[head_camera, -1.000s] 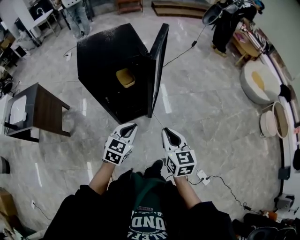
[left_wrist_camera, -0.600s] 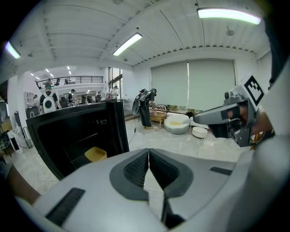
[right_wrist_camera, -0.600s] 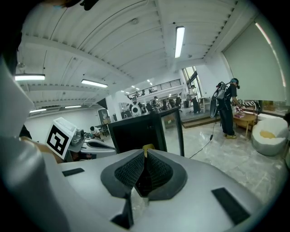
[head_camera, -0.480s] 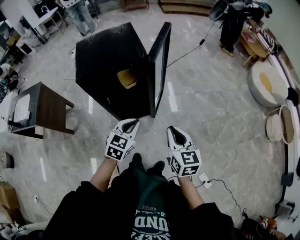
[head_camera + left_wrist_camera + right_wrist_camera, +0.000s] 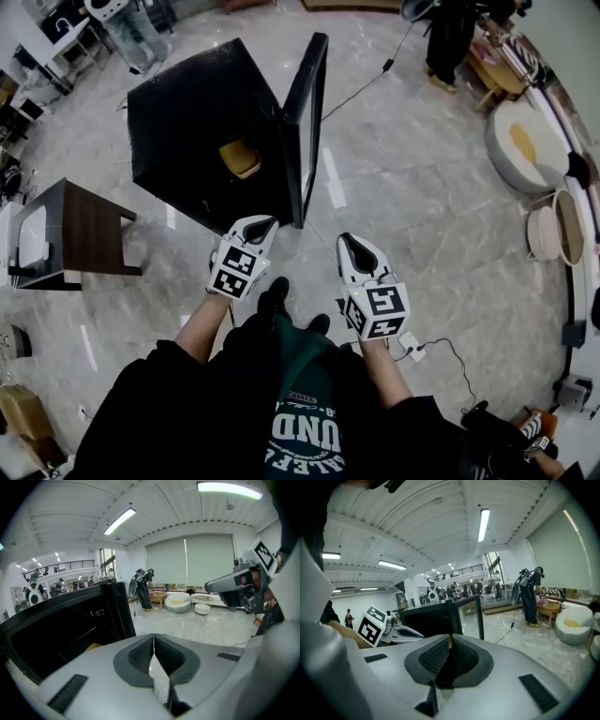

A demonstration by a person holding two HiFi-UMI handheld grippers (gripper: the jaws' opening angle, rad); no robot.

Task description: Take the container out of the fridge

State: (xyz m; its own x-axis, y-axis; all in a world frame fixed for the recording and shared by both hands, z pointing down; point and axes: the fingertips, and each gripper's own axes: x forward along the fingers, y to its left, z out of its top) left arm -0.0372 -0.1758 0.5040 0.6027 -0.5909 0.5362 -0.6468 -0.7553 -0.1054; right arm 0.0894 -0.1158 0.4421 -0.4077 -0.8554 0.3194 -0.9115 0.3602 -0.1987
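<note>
Before the open black fridge, the left gripper and right gripper hang pinched together, empty. The yellow container sits inside, beyond them. A clean reach likely means parting the jaws early and keeping left of the door.

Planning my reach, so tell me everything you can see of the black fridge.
The fridge is a small matte-black cabinet standing upright on the glossy marble floor. Its door, black-framed with a glass-looking pane, stands swung wide open at the cabinet's right in the head view. The interior is dark; a yellow container sits inside.
</note>
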